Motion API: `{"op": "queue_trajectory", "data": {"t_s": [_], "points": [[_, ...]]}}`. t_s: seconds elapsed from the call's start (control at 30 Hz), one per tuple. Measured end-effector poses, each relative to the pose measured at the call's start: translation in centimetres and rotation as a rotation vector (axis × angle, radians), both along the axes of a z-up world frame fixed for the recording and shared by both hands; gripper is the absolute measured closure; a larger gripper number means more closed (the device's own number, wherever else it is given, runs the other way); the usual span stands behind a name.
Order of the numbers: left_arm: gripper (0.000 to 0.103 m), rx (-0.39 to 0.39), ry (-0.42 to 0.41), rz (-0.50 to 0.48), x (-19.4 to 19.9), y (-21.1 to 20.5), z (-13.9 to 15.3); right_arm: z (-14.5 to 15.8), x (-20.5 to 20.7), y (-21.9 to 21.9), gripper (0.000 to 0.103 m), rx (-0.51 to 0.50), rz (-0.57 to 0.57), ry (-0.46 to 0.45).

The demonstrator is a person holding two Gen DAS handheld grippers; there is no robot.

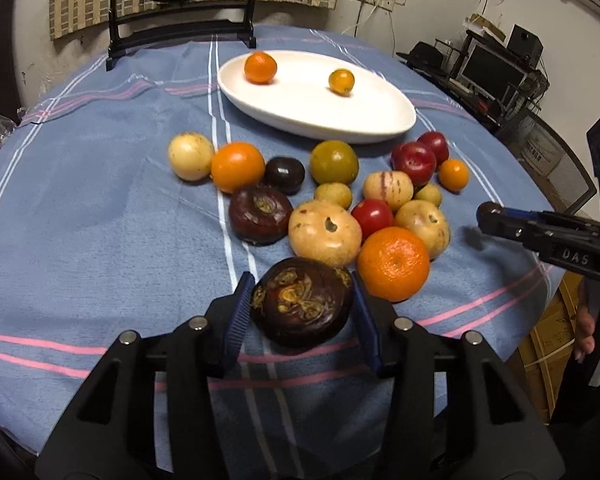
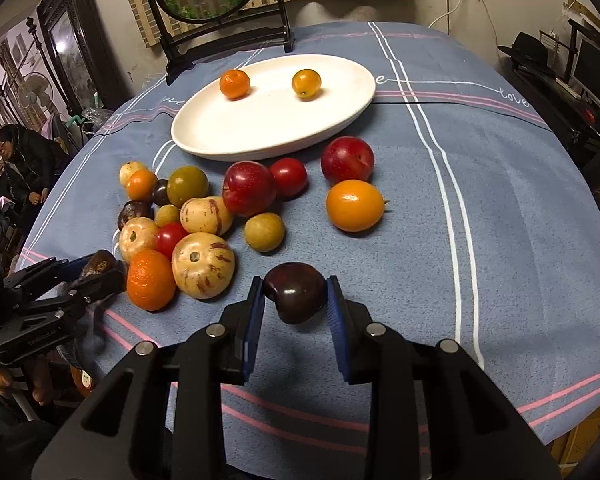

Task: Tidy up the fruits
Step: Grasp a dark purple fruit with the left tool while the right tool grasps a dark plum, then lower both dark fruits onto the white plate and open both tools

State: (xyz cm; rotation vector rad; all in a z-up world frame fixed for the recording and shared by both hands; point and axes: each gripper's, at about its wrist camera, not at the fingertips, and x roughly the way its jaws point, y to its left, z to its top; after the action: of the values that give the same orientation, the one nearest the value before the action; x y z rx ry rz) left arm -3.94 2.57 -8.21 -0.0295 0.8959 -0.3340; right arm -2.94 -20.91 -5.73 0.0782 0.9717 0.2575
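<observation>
Where pink stripes cross, the tablecloth [image 2: 480, 208] reads "love" [image 2: 516, 98].

left claw [image 1: 302, 304] | clamped on dark round fruit [image 1: 302, 302] | tablecloth [image 1: 100, 220] beneath

two tangerines [image 1: 260, 67] on plate [image 1: 372, 128], fruit pile [image 1: 324, 200] on tablecloth [image 1: 100, 220] before it, stand [image 1: 180, 36] behind

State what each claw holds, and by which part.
Left claw: the dark brown water chestnut, pinched across its sides. Right claw: the dark purple plum, gripped on its two opposite sides.
</observation>
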Motion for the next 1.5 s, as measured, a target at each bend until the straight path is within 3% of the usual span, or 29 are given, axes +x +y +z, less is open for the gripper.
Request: {"op": "queue_trajectory", "data": {"t_s": [0.37,0.57,0.7,0.87,1.1,1.37,1.4,1.43,1.47,1.5], "points": [[0.055,-0.001,-0.036,-0.002,0.1,0.4,1.9,0.6,-0.1,0.6,0.071,0.009,0.023,-0.009],[0.055,0.010,-0.079,-0.025,3.3,-0.1,4.9,2.5,2.1,1.4,0.071,0.015,0.075,-0.031],[0.055,0.022,-0.097,-0.031,8.3,-1.0,7.6,4.6,5.8,1.8,0.071,-0.006,0.101,-0.072],[0.054,-0.009,-0.035,-0.013,17.8,-3.3,9.1,5.7,13.8,1.7,0.071,-0.008,0.074,-0.073],[0.054,0.032,0.036,0.026,27.0,-7.4,7.0,3.0,21.9,1.7,0.071,-0.083,0.031,-0.015],[0.051,0.050,0.105,0.046,32.0,-9.0,3.7,0.8,25.7,0.5,0.071,-0.049,0.024,0.016],[0.048,0.039,0.108,0.049,32.3,-8.9,3.6,0.7,25.9,0.4,0.063,-0.033,0.020,0.005],[0.036,0.031,0.107,0.049,32.6,-8.8,3.6,0.8,26.1,0.3,0.054,-0.039,0.005,-0.006],[0.028,0.023,0.102,0.052,32.6,-8.7,3.8,0.9,26.3,0.1,0.036,-0.043,-0.007,-0.019],[0.028,0.012,0.089,0.059,32.4,-8.4,4.3,1.2,26.1,-0.1,0.035,-0.036,-0.015,-0.041]]}}
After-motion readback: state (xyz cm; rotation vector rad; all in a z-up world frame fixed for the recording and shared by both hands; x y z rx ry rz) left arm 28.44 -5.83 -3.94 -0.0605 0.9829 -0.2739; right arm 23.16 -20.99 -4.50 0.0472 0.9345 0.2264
